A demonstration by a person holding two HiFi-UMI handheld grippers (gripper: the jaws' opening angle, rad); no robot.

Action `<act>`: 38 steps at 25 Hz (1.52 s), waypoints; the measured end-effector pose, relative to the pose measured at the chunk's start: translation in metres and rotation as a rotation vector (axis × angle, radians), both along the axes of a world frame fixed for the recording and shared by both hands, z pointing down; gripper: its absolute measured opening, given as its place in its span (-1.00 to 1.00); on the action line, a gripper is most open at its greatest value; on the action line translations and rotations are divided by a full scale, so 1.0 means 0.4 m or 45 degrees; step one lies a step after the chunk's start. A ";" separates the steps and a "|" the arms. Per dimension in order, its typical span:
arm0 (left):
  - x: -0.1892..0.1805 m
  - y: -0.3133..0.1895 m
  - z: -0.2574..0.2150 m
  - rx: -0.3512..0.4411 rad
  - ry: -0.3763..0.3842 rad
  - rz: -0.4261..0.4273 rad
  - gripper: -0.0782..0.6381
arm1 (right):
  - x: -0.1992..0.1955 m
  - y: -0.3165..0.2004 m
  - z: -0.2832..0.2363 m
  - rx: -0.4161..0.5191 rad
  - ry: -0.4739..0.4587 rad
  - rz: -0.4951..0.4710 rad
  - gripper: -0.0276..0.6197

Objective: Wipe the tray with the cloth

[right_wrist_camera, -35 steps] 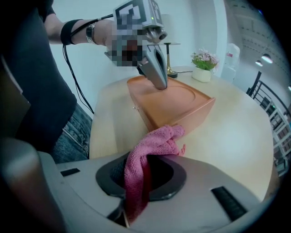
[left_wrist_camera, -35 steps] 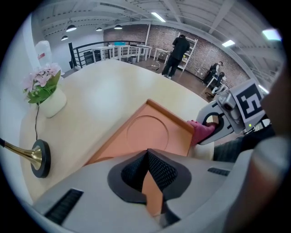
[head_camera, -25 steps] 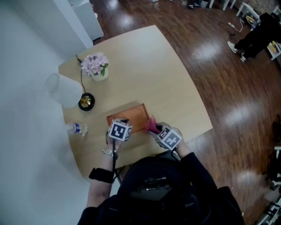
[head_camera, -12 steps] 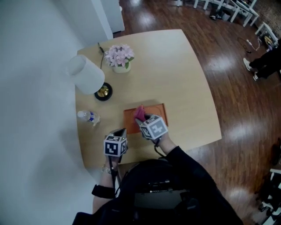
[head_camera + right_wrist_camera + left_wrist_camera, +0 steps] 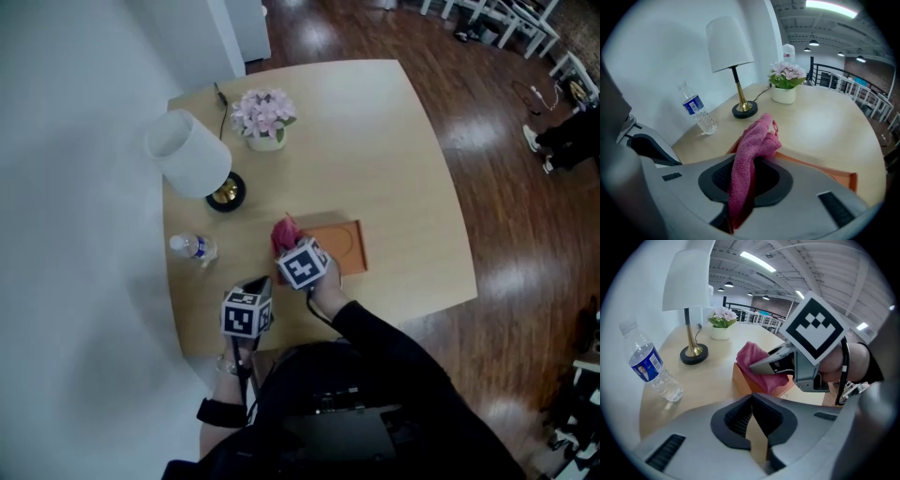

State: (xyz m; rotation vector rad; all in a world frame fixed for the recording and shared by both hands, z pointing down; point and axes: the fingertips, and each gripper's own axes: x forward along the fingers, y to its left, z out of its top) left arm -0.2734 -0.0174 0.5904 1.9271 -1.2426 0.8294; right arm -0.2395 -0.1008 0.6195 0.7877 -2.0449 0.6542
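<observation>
Right gripper (image 5: 290, 247): jaws closed narrow on the pink cloth (image 5: 284, 233). In the right gripper view the cloth (image 5: 751, 157) runs up from between the jaws in a bunched fold, and its top flops forward.

Cloth position: at the end of the orange-brown tray (image 5: 345, 246) that is nearest the water bottle (image 5: 192, 248). In the left gripper view the cloth (image 5: 755, 360) hangs over that end's corner. Cannot tell whether it presses on the tray floor.

Tray: flat on the counter (image 5: 375, 141), long side across the person, bare floor showing to the right of the cloth.

Left gripper (image 5: 257, 284): jaws together, nothing between them. It sits over the near part of the counter, apart from the tray and pointing toward it.

Behind, well apart from the tray: a table lamp (image 5: 187, 155) with a white shade and a pot of pink flowers (image 5: 263, 117).
</observation>
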 end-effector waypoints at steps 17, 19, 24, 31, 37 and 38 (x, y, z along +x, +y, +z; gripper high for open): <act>0.063 -0.036 0.035 -0.011 0.023 0.095 -0.77 | 0.435 -0.044 -0.031 -0.004 0.143 0.346 -0.69; 0.055 -0.034 0.027 -0.002 0.027 0.073 -0.77 | 0.391 -0.026 -0.069 0.016 0.072 0.322 -0.69; 0.008 -0.012 0.012 0.014 0.016 0.010 -0.77 | 0.138 0.087 -0.121 0.035 -0.119 0.099 -0.69; -0.051 0.043 0.000 0.003 -0.017 -0.053 -0.77 | 0.004 0.165 -0.010 -0.032 -0.015 -0.069 -0.68; -0.027 0.055 0.008 -0.010 -0.016 -0.019 -0.77 | 0.121 0.131 0.006 -0.002 0.080 0.013 -0.68; -0.019 0.054 0.012 -0.012 -0.017 -0.008 -0.77 | 0.150 0.122 0.007 -0.001 0.089 0.043 -0.68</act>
